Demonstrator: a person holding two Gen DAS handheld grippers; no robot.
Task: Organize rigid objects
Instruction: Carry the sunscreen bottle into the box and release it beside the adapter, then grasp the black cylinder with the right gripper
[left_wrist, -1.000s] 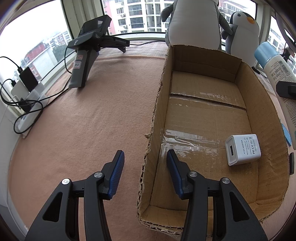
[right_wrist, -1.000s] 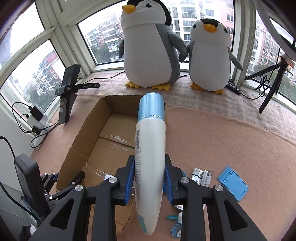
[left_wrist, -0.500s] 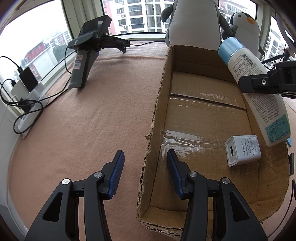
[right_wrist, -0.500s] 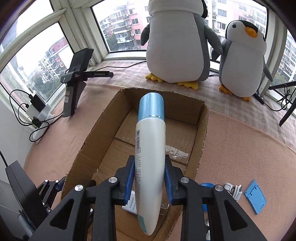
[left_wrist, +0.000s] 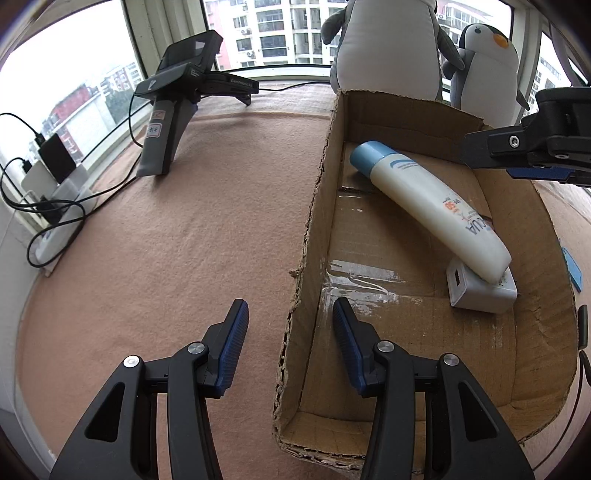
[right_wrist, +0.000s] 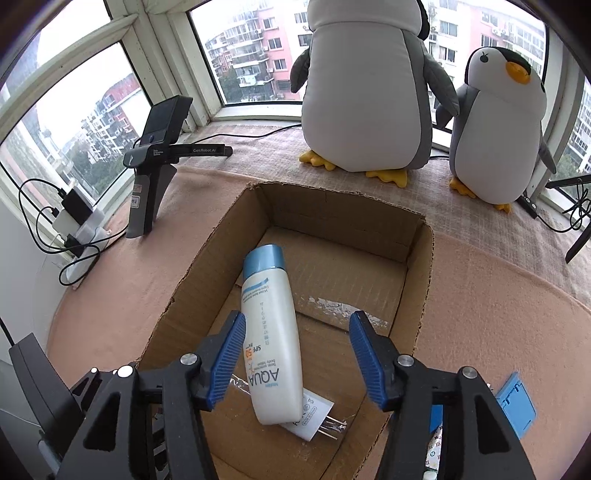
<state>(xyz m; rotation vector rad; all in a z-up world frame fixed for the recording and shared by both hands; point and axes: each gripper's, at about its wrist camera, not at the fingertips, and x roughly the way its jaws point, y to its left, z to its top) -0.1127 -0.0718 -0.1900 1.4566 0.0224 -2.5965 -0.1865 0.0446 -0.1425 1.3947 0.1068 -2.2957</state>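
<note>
Right wrist view, white bottle (right_wrist: 271, 332) reading "AQUA", "SPF 50", in cardboard box (right_wrist: 421, 273)

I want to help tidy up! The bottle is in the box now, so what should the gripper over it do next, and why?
Probably lift the right gripper up and out of the cardboard box. Its jaws have just been opening and no longer touch the lotion bottle, which lies in the box with its bottom end resting on the white charger. More items, like the blue piece, wait outside.
</note>
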